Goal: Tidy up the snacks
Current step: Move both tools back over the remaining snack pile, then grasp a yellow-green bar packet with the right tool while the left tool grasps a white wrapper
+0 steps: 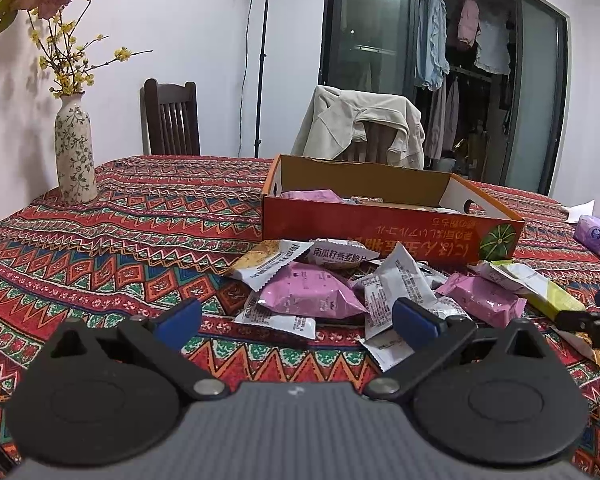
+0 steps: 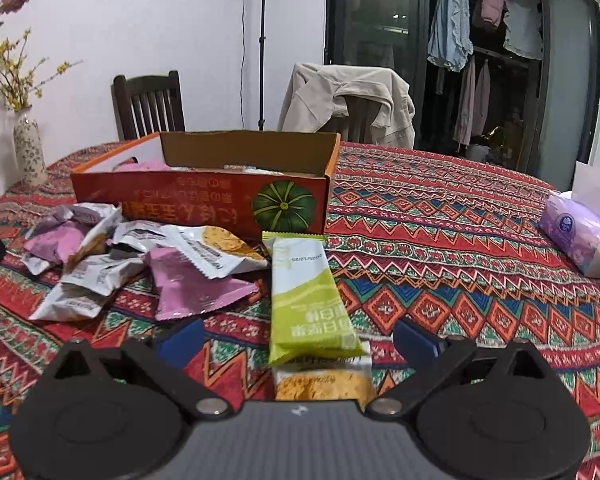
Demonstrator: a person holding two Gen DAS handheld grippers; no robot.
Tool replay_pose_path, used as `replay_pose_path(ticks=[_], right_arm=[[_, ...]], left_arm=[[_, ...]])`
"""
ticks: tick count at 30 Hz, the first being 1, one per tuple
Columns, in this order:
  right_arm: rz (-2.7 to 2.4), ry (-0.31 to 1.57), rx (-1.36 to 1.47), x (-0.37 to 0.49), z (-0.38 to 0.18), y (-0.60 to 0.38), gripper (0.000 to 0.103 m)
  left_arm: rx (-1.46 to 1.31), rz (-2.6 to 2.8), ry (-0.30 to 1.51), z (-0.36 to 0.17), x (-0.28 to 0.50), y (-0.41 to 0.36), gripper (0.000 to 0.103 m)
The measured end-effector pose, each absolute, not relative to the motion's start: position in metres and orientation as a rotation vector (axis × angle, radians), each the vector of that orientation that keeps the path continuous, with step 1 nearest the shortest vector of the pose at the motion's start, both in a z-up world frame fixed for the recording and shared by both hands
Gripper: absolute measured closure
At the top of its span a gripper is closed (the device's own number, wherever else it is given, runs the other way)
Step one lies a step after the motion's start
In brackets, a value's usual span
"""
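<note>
An orange cardboard box with a pumpkin picture stands open on the patterned tablecloth, with a few packets inside. A heap of pink and white snack packets lies in front of it. My left gripper is open just short of the heap, a pink packet straight ahead between its blue pads. My right gripper is open too. A long green bar packet lies lengthwise between its fingers, untouched by either pad, on top of a white biscuit packet. The right gripper's fingers show at the left wrist view's right edge.
A flowered vase stands at the table's far left corner. A purple tissue pack lies at the right edge. Behind the table are a dark wooden chair and a chair draped with a beige jacket.
</note>
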State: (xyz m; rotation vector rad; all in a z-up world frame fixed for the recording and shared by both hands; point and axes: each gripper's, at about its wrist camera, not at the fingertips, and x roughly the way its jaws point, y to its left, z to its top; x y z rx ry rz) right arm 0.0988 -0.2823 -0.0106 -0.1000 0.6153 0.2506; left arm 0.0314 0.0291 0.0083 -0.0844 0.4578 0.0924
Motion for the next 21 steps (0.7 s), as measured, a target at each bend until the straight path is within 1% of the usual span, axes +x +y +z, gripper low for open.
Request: replay_pose_path(ticks=[2, 3, 5, 6, 8, 10, 13, 17, 21], right_arm=[[0.261, 0.63, -0.112, 0.109, -0.011, -0.28, 0.017], [0.262, 0.637, -0.117, 0.113, -0.012, -0.279, 0.019], [0.262, 0.652, -0.13, 0.124, -0.012, -0.276, 0.026], [0.263, 0.66, -0.135, 0.129, -0.013, -0.275, 0.029], [0.264, 0.681, -0.13, 0.14, -0.015, -0.274, 0.038], [0.258, 0.705, -0.108, 0.151, -0.017, -0.274, 0.045], [0.26, 0.727, -0.088, 0.161, -0.023, -0.273, 0.058], [0.265, 0.711, -0.067, 0.161, -0.026, -0.272, 0.064], [0.243, 0.648, -0.013, 0.154, -0.027, -0.277, 0.065]], left_arm=[[-0.084, 0.097, 0.46, 0.008, 0.032, 0.03, 0.0], [-0.085, 0.099, 0.461, 0.008, 0.032, 0.03, 0.0], [-0.086, 0.104, 0.463, 0.008, 0.032, 0.03, 0.0], [-0.086, 0.106, 0.465, 0.008, 0.032, 0.03, 0.0], [-0.087, 0.107, 0.467, 0.008, 0.033, 0.031, 0.0], [-0.088, 0.108, 0.468, 0.008, 0.033, 0.031, 0.0], [-0.086, 0.108, 0.473, 0.007, 0.034, 0.031, 0.0], [-0.086, 0.113, 0.479, 0.006, 0.036, 0.032, 0.0], [-0.086, 0.116, 0.483, 0.005, 0.04, 0.033, 0.0]])
